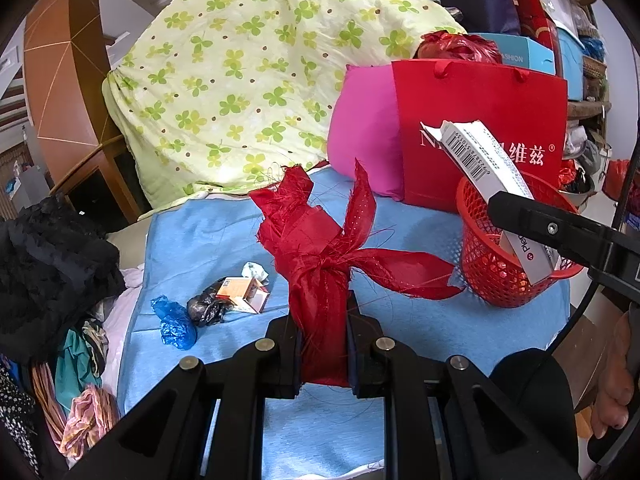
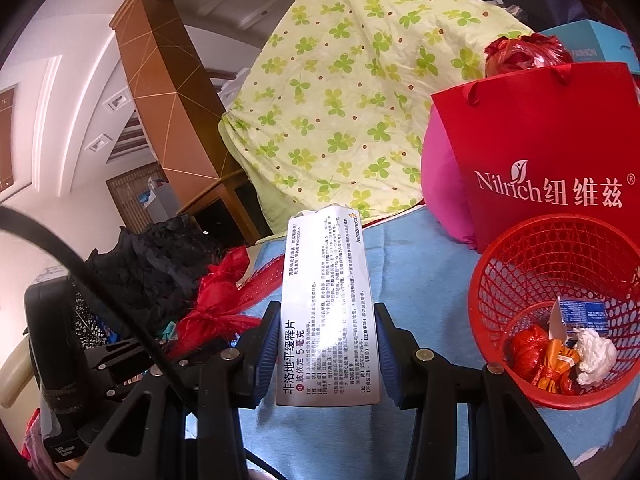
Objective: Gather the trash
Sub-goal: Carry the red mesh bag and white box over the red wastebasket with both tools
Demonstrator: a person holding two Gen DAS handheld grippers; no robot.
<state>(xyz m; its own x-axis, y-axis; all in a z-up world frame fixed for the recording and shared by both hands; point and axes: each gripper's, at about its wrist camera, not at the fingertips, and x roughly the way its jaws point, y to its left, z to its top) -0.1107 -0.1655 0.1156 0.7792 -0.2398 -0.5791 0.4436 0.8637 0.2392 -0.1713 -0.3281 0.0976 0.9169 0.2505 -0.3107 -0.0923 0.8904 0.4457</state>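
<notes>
My left gripper [image 1: 323,354] is shut on a frayed red ribbon bundle [image 1: 320,240], held upright above the blue cloth [image 1: 200,240]. My right gripper [image 2: 326,354] is shut on a white medicine box [image 2: 326,300], its pads pressing both long sides. In the left wrist view that medicine box [image 1: 488,168] sticks up beside the red mesh basket [image 1: 500,268]. In the right wrist view the red mesh basket [image 2: 560,264] stands to the right of the box and holds several crumpled wrappers and a small blue carton. The red ribbon bundle [image 2: 220,304] shows at the left there.
On the blue cloth lie a blue plastic scrap [image 1: 174,320], a black crumpled bag [image 1: 206,306], a small open carton [image 1: 248,292] and a paper wad [image 1: 254,270]. A red paper bag [image 1: 480,128], pink cushion [image 1: 364,120] and clover-print bedding [image 1: 240,80] stand behind. Dark clothes [image 1: 52,264] pile at left.
</notes>
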